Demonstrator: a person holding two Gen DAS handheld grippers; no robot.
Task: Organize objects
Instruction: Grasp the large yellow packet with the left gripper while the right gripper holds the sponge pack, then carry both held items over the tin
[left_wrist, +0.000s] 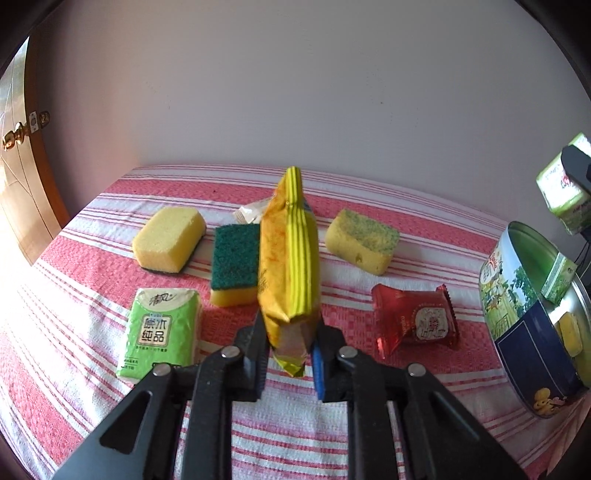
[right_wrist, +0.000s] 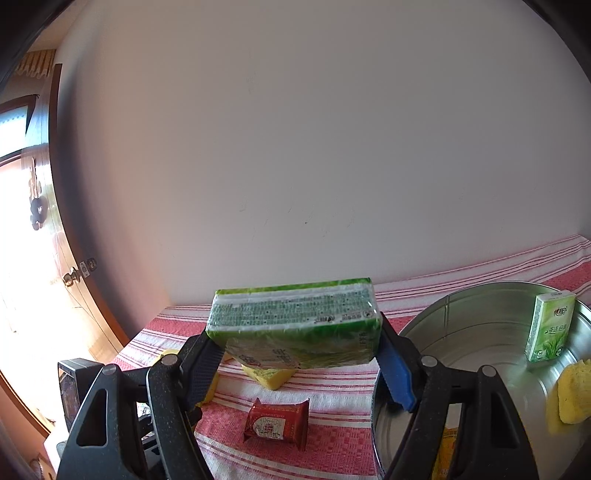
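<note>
- The left claw (left_wrist: 290, 354) is clenched on the near end of a yellow snack bag (left_wrist: 288, 258), which stands off the counter (left_wrist: 74, 295), its long body pointing toward the far edge.
- The right claw (right_wrist: 301, 363) grips a green tissue pack (right_wrist: 295, 325) across its short ends and holds it in the air, just beside the near-left rim of the tin (right_wrist: 461, 332).
- The step in hand looks like carrying: both items are lifted, neither is yet in the tin.
- The tin sits at the counter's right edge and already holds a small tissue pack (right_wrist: 550, 325) leaning on its far wall and a yellow sponge (right_wrist: 572, 395).
- Next, the right claw should likely shift right, over the tin's opening, lower and let go; the left follows with the bag, which needs a long swing right.
- Left on the counter: a tissue packet (left_wrist: 162, 332) near-left, a red candy (left_wrist: 417, 321), then three sponges (left_wrist: 168, 240) toward the far edge.
</note>
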